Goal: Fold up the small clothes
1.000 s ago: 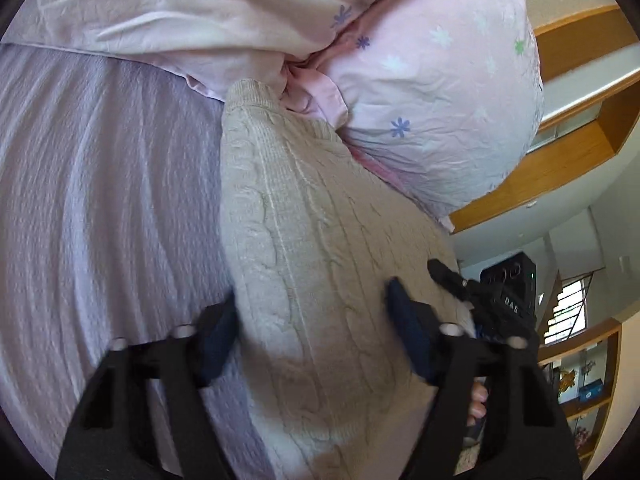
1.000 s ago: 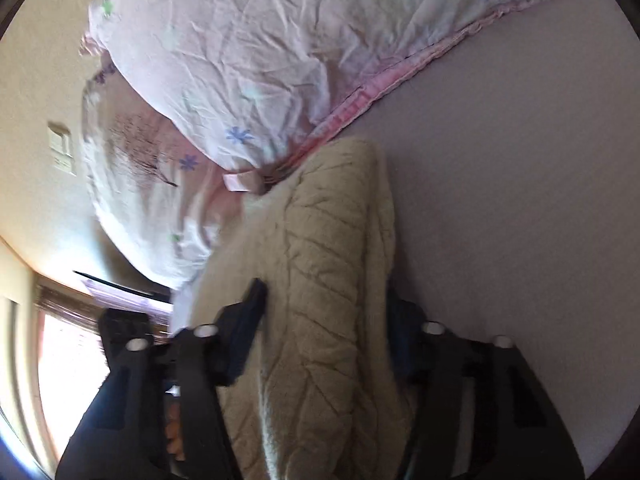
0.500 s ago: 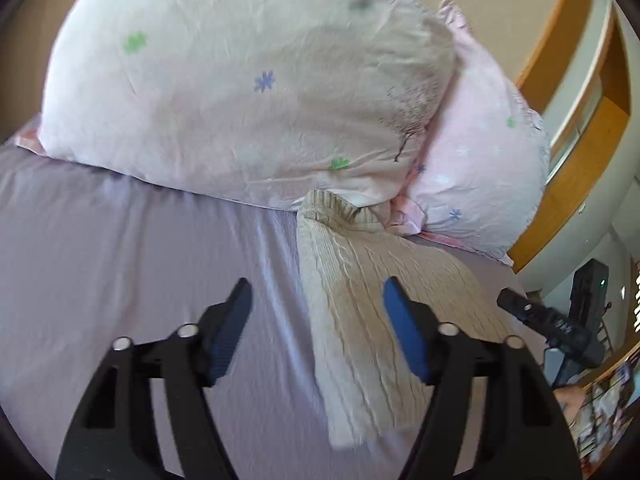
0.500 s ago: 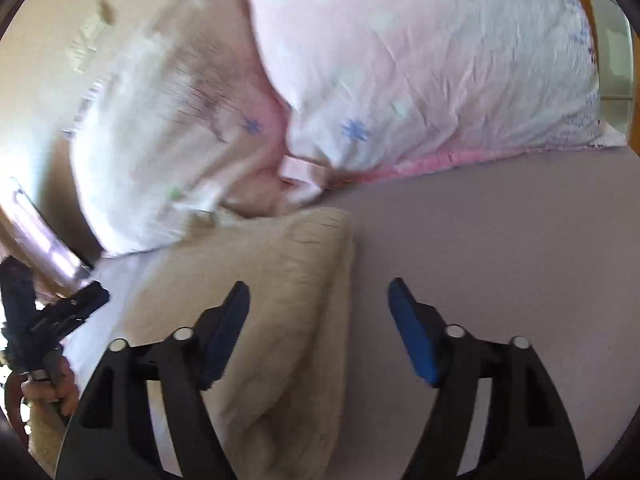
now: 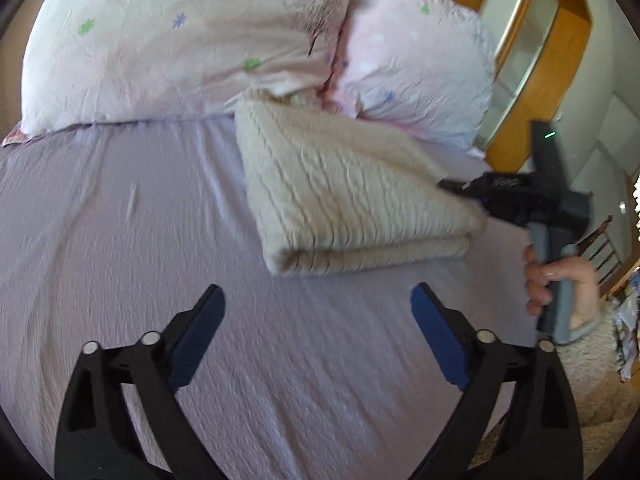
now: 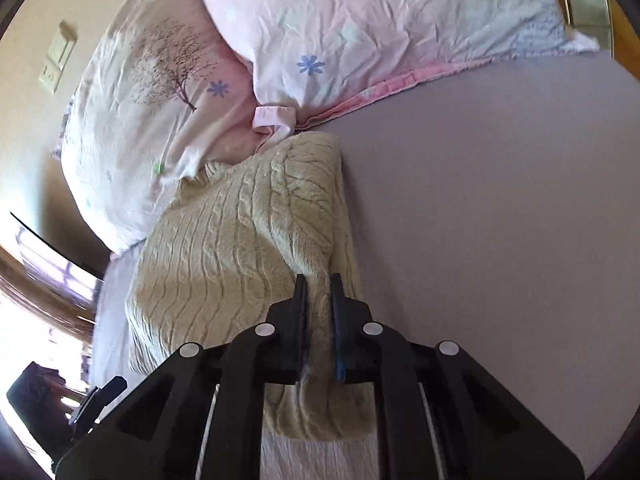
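Note:
A folded beige cable-knit sweater (image 5: 344, 196) lies on the lavender bed sheet (image 5: 120, 240), its far end against the pillows. My left gripper (image 5: 316, 320) is open and empty, held above the sheet short of the sweater's near fold. My right gripper (image 6: 318, 292) is shut on a raised pinch of the sweater (image 6: 240, 240) at its right edge. The right gripper also shows in the left wrist view (image 5: 520, 196), at the sweater's right side, held by a hand.
Two pink floral pillows (image 5: 180, 40) (image 5: 412, 56) lie against the head of the bed. A wooden headboard frame (image 5: 560, 60) stands at the right. A wall switch plate (image 6: 58, 64) is on the wall at the left. A fluffy rug (image 5: 592, 380) lies beside the bed.
My left gripper has drawn back from the sweater and stays open. My right gripper has gone from open to shut on a fold at the sweater's edge.

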`<action>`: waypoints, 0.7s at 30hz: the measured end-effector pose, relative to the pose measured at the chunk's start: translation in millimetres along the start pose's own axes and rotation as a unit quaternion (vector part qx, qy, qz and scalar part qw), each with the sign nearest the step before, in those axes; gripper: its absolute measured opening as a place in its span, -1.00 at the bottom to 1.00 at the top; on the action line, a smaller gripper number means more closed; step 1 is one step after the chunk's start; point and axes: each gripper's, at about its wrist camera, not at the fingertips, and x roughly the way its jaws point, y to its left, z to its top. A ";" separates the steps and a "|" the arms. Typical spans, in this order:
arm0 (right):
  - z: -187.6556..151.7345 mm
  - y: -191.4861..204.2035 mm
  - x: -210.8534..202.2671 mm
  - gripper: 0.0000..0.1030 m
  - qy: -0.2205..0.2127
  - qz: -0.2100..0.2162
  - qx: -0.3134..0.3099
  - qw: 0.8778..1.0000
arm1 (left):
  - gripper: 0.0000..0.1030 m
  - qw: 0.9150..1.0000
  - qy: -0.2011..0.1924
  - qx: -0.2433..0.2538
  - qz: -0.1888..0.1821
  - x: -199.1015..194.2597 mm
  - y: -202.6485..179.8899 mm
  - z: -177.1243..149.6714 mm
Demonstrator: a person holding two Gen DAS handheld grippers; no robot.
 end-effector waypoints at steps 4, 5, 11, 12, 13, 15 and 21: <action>-30.9 5.5 -31.2 0.09 -0.035 -0.035 -0.023 0.999 | 0.96 0.998 0.006 -0.003 0.056 12.3 -3.5 -5.8; -38.1 5.7 -37.2 0.39 -0.037 -0.037 -0.030 0.998 | 0.96 0.997 0.011 -0.005 0.078 16.1 -4.6 -5.8; -82.9 22.0 -37.1 0.77 -0.006 -0.060 -0.104 0.993 | 0.96 0.985 0.062 0.003 0.162 45.1 -10.3 -4.0; -87.5 24.7 -29.5 0.77 0.009 -0.064 -0.114 0.991 | 0.97 0.984 0.059 0.008 0.170 45.6 -12.8 -4.5; -89.8 26.2 -23.7 0.77 0.018 -0.069 -0.119 0.990 | 0.97 0.984 0.055 0.010 0.170 45.8 -14.6 -4.2; -95.2 36.6 -18.3 0.84 0.010 -0.097 -0.147 0.984 | 0.97 0.984 0.055 0.004 0.170 46.8 -15.3 -3.2; -107.3 53.2 -5.5 0.97 0.025 -0.139 -0.193 0.971 | 0.97 0.983 0.040 -0.006 0.178 46.6 -14.1 -3.0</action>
